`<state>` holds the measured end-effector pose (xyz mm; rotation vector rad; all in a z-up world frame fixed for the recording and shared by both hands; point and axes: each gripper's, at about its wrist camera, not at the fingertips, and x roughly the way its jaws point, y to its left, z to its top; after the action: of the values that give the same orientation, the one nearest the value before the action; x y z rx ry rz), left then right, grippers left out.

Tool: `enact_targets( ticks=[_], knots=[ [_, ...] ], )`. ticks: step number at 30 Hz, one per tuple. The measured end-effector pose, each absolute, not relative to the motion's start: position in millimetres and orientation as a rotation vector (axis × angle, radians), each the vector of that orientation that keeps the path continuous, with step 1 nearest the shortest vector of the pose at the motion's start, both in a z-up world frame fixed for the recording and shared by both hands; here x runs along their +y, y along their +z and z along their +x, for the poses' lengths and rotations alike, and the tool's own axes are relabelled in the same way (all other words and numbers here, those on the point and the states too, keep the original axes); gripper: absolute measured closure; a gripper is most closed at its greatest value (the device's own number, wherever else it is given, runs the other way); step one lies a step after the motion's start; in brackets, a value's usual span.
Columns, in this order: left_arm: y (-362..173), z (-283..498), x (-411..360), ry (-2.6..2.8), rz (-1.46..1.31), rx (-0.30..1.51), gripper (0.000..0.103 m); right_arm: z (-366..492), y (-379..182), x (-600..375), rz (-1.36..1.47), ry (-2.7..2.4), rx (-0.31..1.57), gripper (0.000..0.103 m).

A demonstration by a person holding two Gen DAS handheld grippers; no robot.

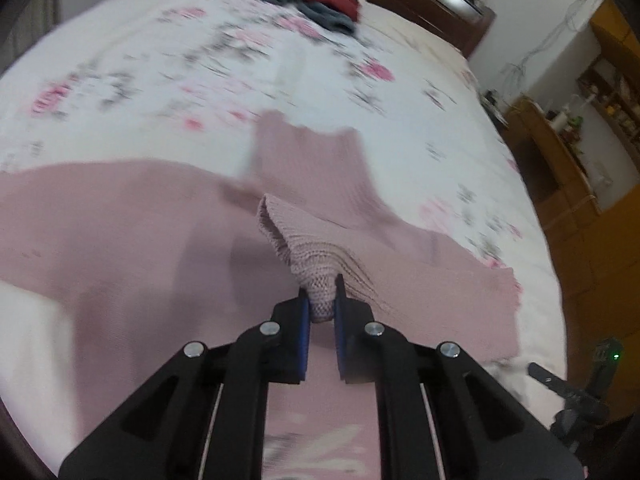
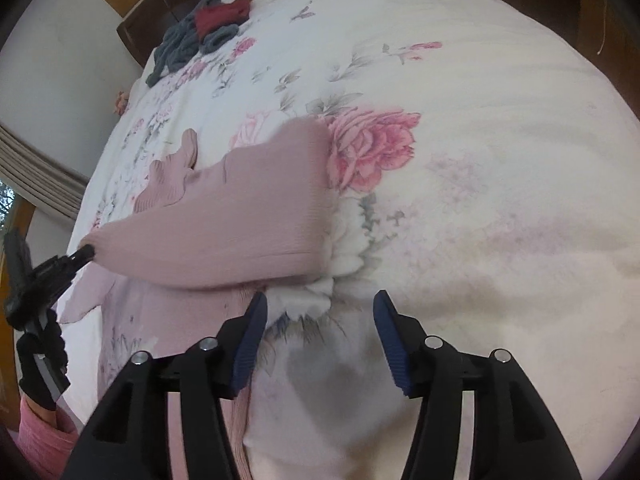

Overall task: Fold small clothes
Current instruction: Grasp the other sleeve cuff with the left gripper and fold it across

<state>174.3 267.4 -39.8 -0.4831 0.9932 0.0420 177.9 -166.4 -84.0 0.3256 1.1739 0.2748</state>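
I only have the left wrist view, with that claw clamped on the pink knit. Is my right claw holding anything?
Observer: No. The right claw is open, with only the floral bedspread between its fingers.
Operator: Where is it relative to the garment?
Observer: Its left finger sits just short of the pink garment, near the lower corner.
Operator: How does the cloth lie?
Observer: It stretches from the left claw to a straight edge beside a big rose print.

One pink sweater [image 2: 248, 216]; one clothes pile [image 2: 200, 36]; two grippers [image 2: 320, 320].
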Motion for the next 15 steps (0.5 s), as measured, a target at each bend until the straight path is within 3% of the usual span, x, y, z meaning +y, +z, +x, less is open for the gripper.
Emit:
enact_targets(
  ticks=[7, 11, 15],
  knots=[
    [-62, 169, 320, 0.125, -0.503, 1.033, 0.095, 220, -112, -124, 0.422, 0.376, 1.270, 0.047],
    [-92, 170, 332, 0.168, -0.493, 1.086, 0.094, 232, -129, -103, 0.339, 0.326, 1.338, 0.068],
    [-130, 171, 336, 0.202, -0.464, 1.180, 0.093, 231, -136, -97, 0.270, 0.297, 1.346, 0.073]
  ],
)
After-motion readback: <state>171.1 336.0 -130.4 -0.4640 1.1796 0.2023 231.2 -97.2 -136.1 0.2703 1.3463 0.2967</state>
